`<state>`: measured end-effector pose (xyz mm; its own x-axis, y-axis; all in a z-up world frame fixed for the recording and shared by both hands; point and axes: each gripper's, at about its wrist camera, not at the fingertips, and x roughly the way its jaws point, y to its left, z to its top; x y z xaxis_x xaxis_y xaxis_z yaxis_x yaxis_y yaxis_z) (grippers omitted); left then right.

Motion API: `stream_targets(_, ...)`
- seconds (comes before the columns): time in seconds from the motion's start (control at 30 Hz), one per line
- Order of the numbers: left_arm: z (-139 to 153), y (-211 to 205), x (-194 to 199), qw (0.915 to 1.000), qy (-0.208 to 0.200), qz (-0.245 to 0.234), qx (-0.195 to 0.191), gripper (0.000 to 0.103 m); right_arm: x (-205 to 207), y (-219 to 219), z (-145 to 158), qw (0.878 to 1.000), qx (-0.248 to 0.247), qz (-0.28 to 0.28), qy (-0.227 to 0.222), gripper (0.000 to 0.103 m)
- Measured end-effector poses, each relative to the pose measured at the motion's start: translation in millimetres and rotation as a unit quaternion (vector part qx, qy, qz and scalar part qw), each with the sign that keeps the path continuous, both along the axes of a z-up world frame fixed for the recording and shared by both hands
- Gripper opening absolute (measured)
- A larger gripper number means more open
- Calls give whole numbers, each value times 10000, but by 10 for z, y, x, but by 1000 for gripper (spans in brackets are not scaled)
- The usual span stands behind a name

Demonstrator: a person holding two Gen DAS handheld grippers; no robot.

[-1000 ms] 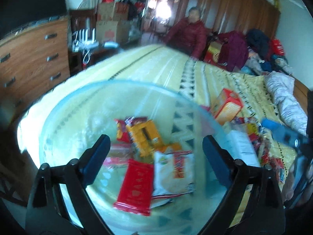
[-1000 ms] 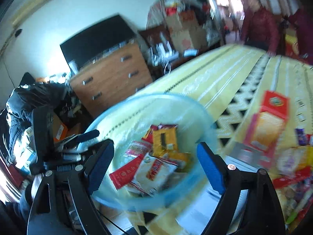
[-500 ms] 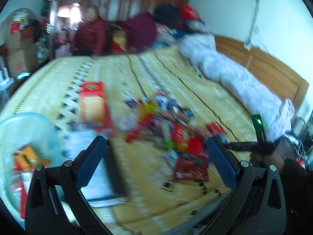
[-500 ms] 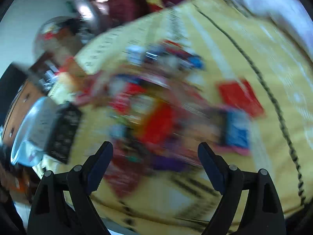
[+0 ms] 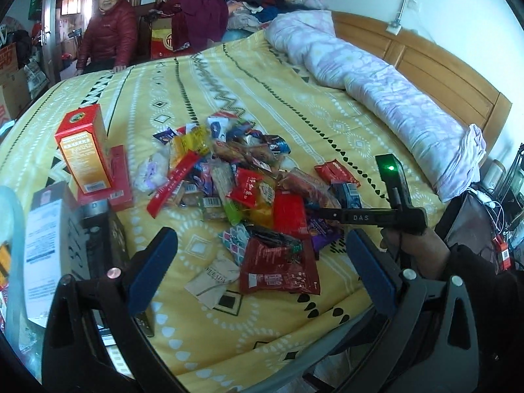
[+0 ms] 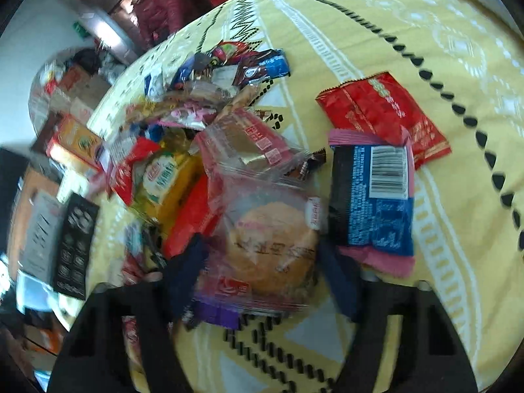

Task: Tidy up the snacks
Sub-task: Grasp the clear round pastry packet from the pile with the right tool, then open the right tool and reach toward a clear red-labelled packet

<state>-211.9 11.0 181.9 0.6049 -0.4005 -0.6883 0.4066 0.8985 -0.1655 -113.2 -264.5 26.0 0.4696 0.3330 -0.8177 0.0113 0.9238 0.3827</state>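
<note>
So both views have swung off the pale-blue translucent plastic bowl point(image 5: 8, 216) and onto the loose pile of mixed snack packets point(image 5: 249, 183) on the yellow patterned bedspread point(image 5: 327, 108). A second ago both wrist cameras were looking into that bowl, which already held several packets; now only its rim shows, at 9 o'clock in the left view. I read that as one drop-off done and the next pick starting.

Right gripper point(image 6: 262, 268) is low over the pile, jaws wide, straddling a clear-wrapped round pastry packet point(image 6: 271, 245) at the near edge. Pads sit either side of it, no contact I can confirm; the view is motion-blurred. Just at 3 o'clock of it lies a blue-and-black foil packet with a barcode point(image 6: 373, 199), and a red foil packet point(image 6: 380, 114) at 1 o'clock.

Left gripper point(image 5: 258, 262) hangs back over the near bed edge, jaws wide, holding nothing. A dark red flat packet point(image 5: 278, 265) lies between its fingers in view. The orange-and-red carton point(image 5: 83, 150) stands at 10 o'clock.

Most of the pile is still unsorted, so the task looks early. The pastry wrapper looks slippery and soft; close gently.
</note>
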Motion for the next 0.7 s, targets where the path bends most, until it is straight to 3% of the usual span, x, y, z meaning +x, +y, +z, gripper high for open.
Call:
stream_targets(0.13,-25,33,24,10000,35,55,2,103,-241,84,219,9984,7,424,-378,69)
stream_targets(0.27,-40,123,61,9997,37,207,-89,103,-476,524,383,9906,-128,1257,-516,69)
stream_targets(0.53,44,470,17,9973,-74,727,-107,103,-312,1548,444,9716,168,2292,-564,69)
stream_targets(0.7,119,701,-4,9946,-158,1025,-75,103,-433,2153,358,9564,115,2885,-443,69)
